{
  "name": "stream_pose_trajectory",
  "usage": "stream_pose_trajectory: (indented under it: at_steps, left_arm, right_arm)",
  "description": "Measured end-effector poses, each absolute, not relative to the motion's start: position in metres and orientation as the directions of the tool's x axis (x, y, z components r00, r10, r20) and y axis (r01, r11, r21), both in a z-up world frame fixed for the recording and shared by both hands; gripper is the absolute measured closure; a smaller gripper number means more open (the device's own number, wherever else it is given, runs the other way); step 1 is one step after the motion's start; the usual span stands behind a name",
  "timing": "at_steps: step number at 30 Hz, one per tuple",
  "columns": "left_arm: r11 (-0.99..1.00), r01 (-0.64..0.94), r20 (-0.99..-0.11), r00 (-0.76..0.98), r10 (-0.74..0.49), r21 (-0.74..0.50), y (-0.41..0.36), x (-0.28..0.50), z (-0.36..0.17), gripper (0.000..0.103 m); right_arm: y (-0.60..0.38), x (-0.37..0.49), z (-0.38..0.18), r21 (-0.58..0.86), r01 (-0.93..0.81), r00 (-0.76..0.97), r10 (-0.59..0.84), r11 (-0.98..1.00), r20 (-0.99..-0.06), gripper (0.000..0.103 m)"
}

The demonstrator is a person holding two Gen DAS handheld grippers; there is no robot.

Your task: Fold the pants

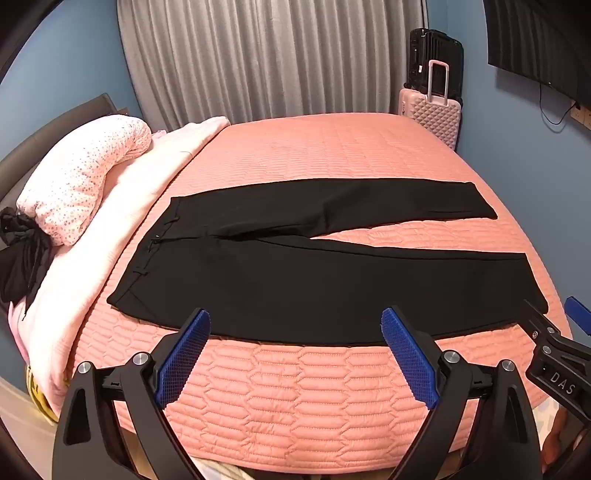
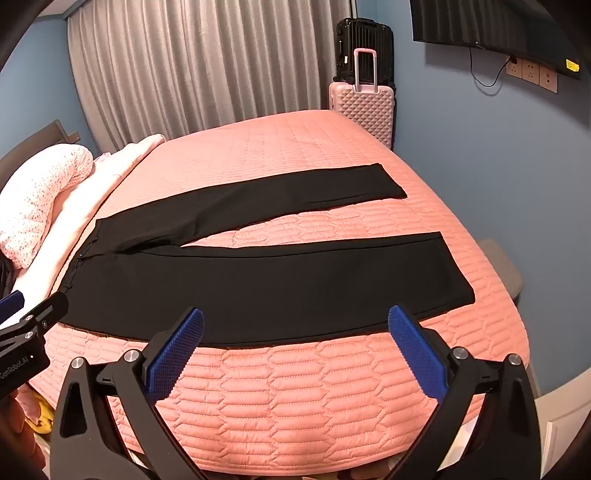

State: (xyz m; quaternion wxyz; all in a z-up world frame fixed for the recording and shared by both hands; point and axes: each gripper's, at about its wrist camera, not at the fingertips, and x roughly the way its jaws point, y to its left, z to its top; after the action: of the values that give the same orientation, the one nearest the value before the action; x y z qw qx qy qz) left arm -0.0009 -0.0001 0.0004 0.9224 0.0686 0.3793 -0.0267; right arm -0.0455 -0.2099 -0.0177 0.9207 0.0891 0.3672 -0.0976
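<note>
One pair of black pants (image 1: 332, 280) lies flat and unfolded on the pink quilt (image 1: 295, 398) of a bed. The waistband is at the left, toward the pillows; the two legs run to the right and spread apart, so a wedge of quilt shows between them. The far leg (image 2: 258, 203) ends near the foot of the bed, and the near leg (image 2: 295, 291) lies along the near edge of the quilt.

Two grippers are in view, each with two blue-padded fingers. The left gripper (image 1: 295, 332) hovers above the near edge of the pants, level with the upper near leg. Its jaws stand wide apart and hold nothing; whether the pad tips touch the cloth cannot be told, since they only overlap its edge in the view. The right gripper (image 2: 295, 328) is likewise spread wide and empty, above the lower part of the near leg. Each gripper appears at the margin of the other's view: the right one at the right edge of the left wrist view, the left one (image 2: 26, 332) at the left edge of the right wrist view.

Other items, counted: two suitcases beyond the far corner of the bed, one pink (image 1: 430, 110) in front and one black (image 1: 436, 55) behind it; one dotted pillow (image 1: 81, 177) at the head; one pale blanket (image 1: 122, 206) beside it; one grey curtain (image 1: 273, 55); one wall-mounted screen (image 2: 491, 26).
</note>
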Motion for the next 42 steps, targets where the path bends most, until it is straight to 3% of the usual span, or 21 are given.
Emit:
stream_pose_trajectory:
  at_steps: [42]
  left_arm:
    - [0.989, 0.103, -0.731, 0.682, 0.006, 0.104, 0.000, 0.001, -0.006, 0.011]
  right_arm:
    - [-0.209, -0.045, -0.015, 0.100, 0.240, 0.710, -0.104, 0.966, -0.696, 0.005]
